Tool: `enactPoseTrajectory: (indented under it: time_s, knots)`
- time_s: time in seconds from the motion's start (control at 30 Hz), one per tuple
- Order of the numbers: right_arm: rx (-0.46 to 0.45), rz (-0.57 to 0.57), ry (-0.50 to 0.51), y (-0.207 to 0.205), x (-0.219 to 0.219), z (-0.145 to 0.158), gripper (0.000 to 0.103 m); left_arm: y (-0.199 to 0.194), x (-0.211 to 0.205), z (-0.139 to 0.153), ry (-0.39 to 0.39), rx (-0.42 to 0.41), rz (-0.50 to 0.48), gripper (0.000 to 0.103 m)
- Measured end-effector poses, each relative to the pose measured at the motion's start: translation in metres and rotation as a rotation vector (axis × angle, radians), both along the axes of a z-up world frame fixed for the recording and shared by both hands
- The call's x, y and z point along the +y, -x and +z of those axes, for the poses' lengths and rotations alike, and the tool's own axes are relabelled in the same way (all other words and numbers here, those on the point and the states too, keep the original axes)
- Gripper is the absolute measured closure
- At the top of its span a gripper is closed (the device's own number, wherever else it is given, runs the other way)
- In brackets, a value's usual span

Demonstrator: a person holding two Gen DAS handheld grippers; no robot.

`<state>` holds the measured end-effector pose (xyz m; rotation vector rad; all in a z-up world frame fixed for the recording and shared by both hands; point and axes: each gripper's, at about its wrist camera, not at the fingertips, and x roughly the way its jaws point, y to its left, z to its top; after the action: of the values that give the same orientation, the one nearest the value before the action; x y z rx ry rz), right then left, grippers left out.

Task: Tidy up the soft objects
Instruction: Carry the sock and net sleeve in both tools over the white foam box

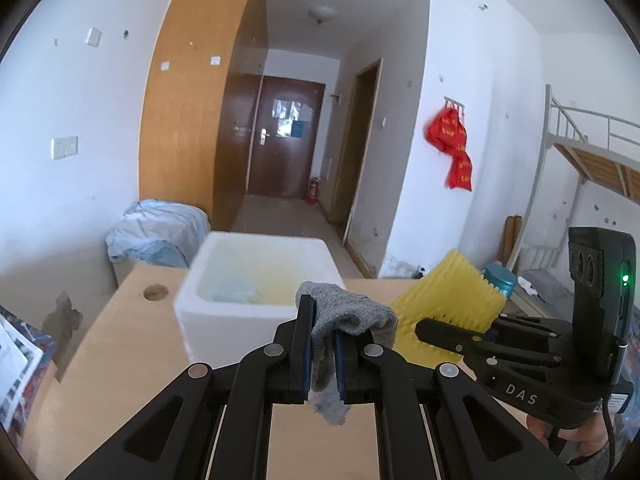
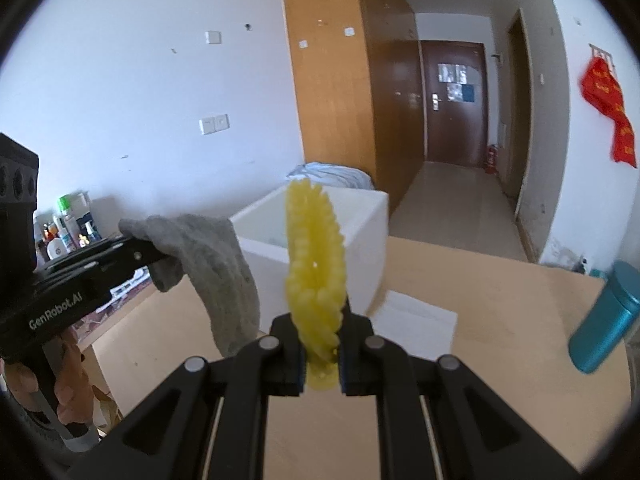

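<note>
left gripper (image 1: 324, 344) clenched on grey sock (image 1: 344, 312), right gripper (image 2: 320, 344) on yellow foam net (image 2: 316, 264) (both above the table (image 2: 480, 320))

The left hand-held gripper (image 1: 323, 344) has its jaws closed on a grey sock (image 1: 348, 312), which drapes over the right finger and hangs down between the two. Behind it a white foam box (image 1: 224, 280) stands on the light wooden tabletop (image 1: 132, 344), open at the top. To the right, the right hand-held gripper (image 1: 424, 330) comes in from the side and grips a yellow ribbed foam sleeve (image 1: 452, 296), held above the tabletop. A teal can (image 1: 500, 278) shows just behind the sleeve. A round hole (image 1: 156, 292) is in the tabletop left of the box.
</note>
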<state>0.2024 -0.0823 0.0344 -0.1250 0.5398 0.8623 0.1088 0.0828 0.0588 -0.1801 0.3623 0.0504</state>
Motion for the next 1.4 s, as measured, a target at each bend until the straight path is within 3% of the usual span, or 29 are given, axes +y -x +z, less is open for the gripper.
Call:
enactPoseTrajectory:
  time_s: [0.27, 0.67, 1.13, 1.4]
  knots:
    - [-0.045, 0.048, -0.013, -0.006, 0.027, 0.022, 0.088, -0.005, 0.024, 0.025, -0.02, -0.055, 0.022, 0.093]
    - [-0.083, 0.059, -0.035, -0.034, 0.052, 0.04, 0.088, -0.043, 0.053, 0.048, -0.016, -0.105, 0.056, 0.093]
    - [-0.04, 0.05, -0.002, -0.056, 0.068, 0.022, 0.088, -0.117, 0.082, 0.016, 0.003, 0.015, 0.055, 0.093]
    - [-0.036, 0.046, 0.001, -0.058, 0.069, 0.024, 0.088, -0.131, 0.085, -0.014, 0.007, 0.091, 0.092, 0.093]
